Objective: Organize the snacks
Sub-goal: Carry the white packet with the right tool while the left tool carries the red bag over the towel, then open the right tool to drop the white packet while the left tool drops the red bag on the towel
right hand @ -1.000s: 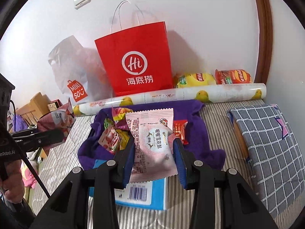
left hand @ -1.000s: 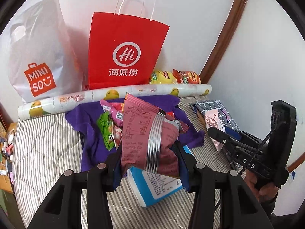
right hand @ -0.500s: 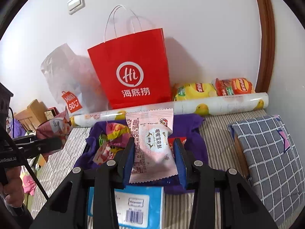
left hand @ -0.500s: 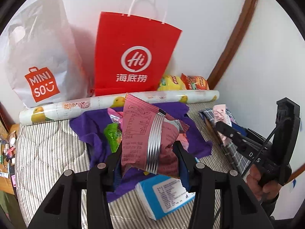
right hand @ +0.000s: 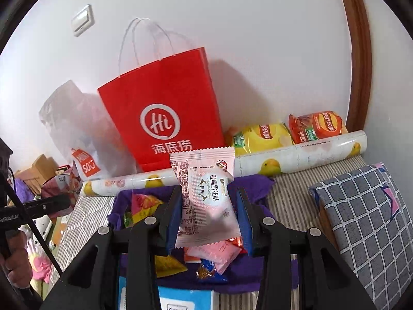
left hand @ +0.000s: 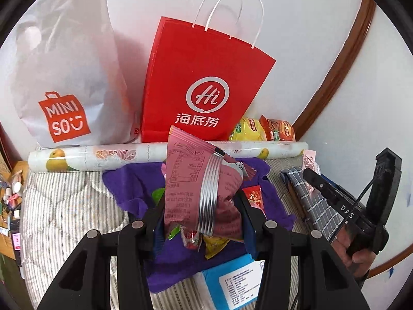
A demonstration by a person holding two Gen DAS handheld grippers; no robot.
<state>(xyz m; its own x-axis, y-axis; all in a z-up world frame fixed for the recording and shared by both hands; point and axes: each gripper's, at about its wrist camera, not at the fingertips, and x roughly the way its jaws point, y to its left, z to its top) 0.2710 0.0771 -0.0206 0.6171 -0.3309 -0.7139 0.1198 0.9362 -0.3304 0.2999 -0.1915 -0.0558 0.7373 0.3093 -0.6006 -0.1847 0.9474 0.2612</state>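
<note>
Both of my grippers have a snack in them. My left gripper squeezes a dark pink snack packet with a shiny silver stripe, and the packet sticks up between the two black fingers. My right gripper squeezes a pale pink snack packet with two little deer printed on it, held between its blue pads.

I use the purple cloth as my landmark. It lies on the striped bed cover, and both packets hang in the air above it. On the cloth sits a pile of small snacks in red, yellow, green and pink. At the near edge of the cloth lies a blue and white box. To the right of the cloth is a grey checked cushion.

Just behind the cloth lies a long roll of paper with yellow fruit on it. Behind the roll, a red paper bag with white handles stands against the wall, straight back from the cloth. A white plastic bag with an orange label stands to the left of the red one. To its right lie a yellow chip bag and a red chip bag, also behind the roll.
</note>
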